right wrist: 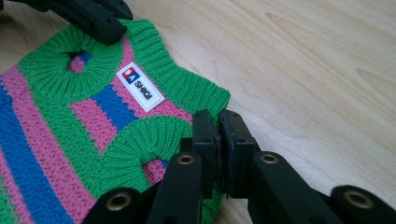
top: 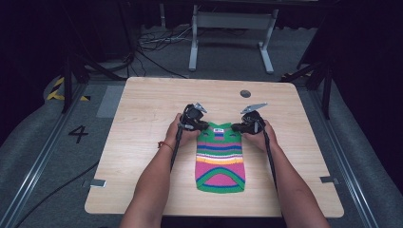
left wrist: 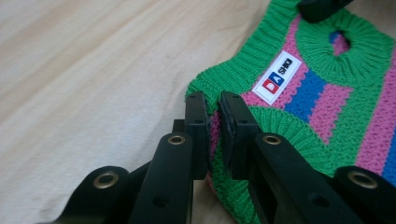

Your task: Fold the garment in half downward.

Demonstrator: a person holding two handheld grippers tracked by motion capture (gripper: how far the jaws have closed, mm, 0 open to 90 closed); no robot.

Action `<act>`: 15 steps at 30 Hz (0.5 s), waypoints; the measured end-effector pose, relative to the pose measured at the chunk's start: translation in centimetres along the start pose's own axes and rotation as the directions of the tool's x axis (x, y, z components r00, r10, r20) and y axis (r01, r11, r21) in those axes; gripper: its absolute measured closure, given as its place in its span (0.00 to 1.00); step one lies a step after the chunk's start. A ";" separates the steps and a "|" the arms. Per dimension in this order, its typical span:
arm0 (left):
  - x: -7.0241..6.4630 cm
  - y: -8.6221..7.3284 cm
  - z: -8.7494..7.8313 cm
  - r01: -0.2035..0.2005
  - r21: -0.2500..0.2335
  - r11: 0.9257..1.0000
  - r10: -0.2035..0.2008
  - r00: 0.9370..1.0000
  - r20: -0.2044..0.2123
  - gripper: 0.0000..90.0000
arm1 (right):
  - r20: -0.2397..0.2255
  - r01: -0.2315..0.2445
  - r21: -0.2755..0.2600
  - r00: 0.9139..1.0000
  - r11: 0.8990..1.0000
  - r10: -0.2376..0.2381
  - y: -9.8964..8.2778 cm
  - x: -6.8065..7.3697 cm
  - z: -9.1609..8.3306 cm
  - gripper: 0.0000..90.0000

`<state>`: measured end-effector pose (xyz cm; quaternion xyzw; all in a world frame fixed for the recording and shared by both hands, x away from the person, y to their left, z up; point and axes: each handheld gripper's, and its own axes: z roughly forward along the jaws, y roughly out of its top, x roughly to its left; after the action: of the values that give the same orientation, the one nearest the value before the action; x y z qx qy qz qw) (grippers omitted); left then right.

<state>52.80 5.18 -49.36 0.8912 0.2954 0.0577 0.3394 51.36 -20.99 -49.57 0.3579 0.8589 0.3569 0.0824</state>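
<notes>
The left claw [top: 203, 125] is clamped on the far-left corner of the small green, pink and blue striped knitted sweater [top: 220, 159], which lies flat on the pale wooden desk [top: 142, 137]. The right claw [top: 236, 127] is clamped on its far-right corner.

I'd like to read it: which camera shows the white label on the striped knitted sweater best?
The right gripper view: the white label is sharp, reading SHIQI. The left gripper view shows it sideways; the high view, a speck.
</notes>
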 end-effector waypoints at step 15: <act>-1.0 1.1 -4.4 -0.157 -0.069 0.985 0.149 0.984 -0.099 0.92 | 0.015 0.099 -0.116 0.995 0.988 -0.097 2.4 1.5 -3.1 0.96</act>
<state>51.21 6.43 -45.19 0.8939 0.2392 0.1366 0.3536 50.38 -20.57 -45.51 0.3116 0.8528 0.4001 0.1246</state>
